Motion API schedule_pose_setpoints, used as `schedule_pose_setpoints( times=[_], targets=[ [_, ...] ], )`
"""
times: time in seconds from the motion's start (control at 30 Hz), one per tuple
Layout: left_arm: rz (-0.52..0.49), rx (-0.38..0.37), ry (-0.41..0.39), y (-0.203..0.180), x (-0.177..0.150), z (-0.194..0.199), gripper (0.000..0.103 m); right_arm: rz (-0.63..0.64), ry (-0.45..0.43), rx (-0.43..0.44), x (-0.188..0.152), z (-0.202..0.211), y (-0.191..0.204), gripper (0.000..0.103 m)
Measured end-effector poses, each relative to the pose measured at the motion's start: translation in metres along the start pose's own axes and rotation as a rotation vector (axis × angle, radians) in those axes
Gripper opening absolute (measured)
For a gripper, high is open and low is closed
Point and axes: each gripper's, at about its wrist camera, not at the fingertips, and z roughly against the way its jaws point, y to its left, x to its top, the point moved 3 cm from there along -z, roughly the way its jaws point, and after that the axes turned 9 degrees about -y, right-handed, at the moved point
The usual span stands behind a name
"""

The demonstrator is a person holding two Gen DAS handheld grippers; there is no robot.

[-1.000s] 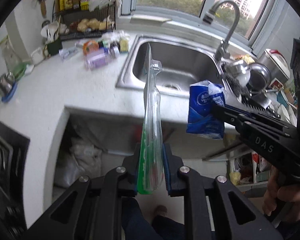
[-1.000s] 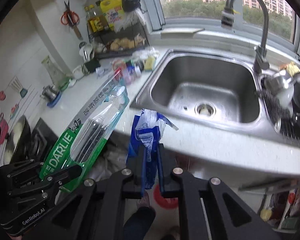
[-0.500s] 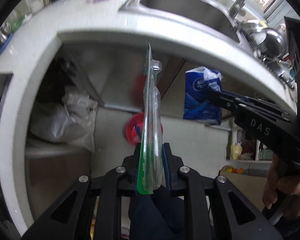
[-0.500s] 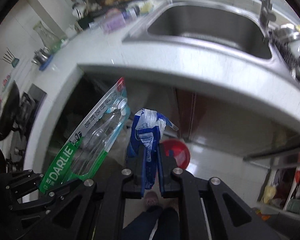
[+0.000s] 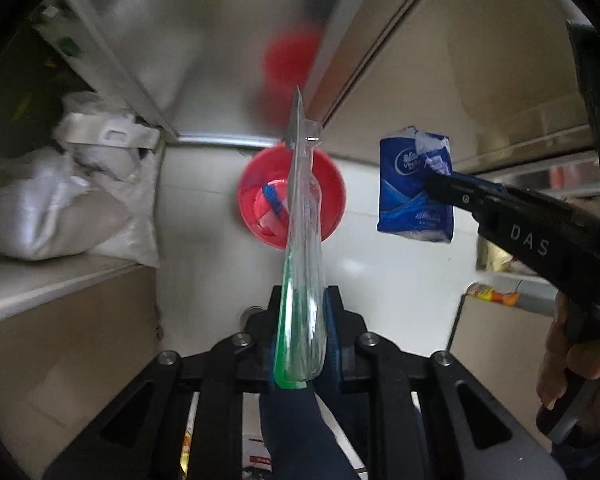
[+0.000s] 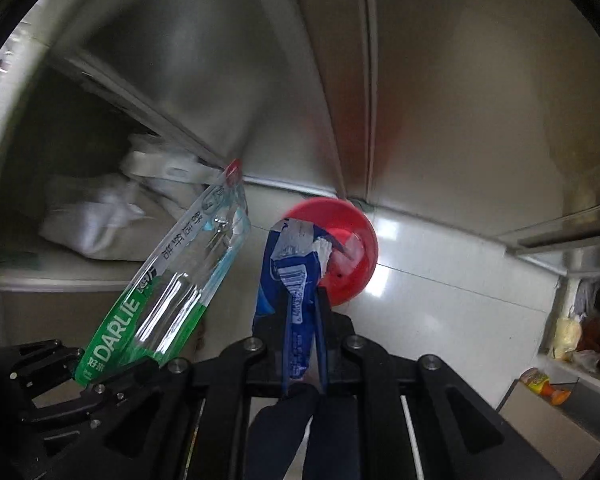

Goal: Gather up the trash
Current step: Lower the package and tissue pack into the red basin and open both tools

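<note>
Left tongs (image 5: 302, 336) clamping toothbrush pack (image 5: 302, 264), right tongs (image 6: 302, 336) clamping blue wrapper (image 6: 292, 280), both aimed downward over red bin (image 5: 332, 196)

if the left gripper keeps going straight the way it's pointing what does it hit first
Most likely the red bin on the floor. The left gripper, shut on the clear toothbrush package, points down at it, and the package tip would arrive first. Depth is hard to judge.
</note>
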Motion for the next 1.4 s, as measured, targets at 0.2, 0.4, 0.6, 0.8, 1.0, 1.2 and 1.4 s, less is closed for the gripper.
schedule_pose_setpoints(
  times=[0.2,0.4,0.6,0.8,1.0,1.2,1.4],
  targets=[
    [-0.002,-0.010,0.055,0.020,-0.003,-0.117,0.017,-0.019,0.029,-0.003,-0.014,-0.112,-0.018,0.009],
    [0.004,0.005,0.097,0.036,0.002,-0.212,0.017,0.002,0.033,-0.011,-0.024,-0.199,-0.024,0.009],
    [0.009,0.009,0.146,0.040,0.006,-0.271,0.017,-0.011,0.035,-0.001,-0.024,-0.248,-0.044,0.009],
    [0.012,0.009,0.153,0.039,0.006,-0.298,0.019,-0.008,0.031,0.009,-0.023,-0.268,-0.047,0.010],
    [0.044,0.019,0.125,0.047,0.013,-0.301,0.050,0.002,0.021,0.015,-0.028,-0.271,-0.054,0.056],
    [0.031,0.037,0.121,0.050,0.014,-0.274,0.051,0.021,0.000,0.031,-0.027,-0.242,-0.047,0.080],
    [0.022,0.069,0.042,0.043,0.022,-0.184,0.066,0.021,-0.066,0.040,-0.017,-0.160,-0.033,0.096]
  ],
)
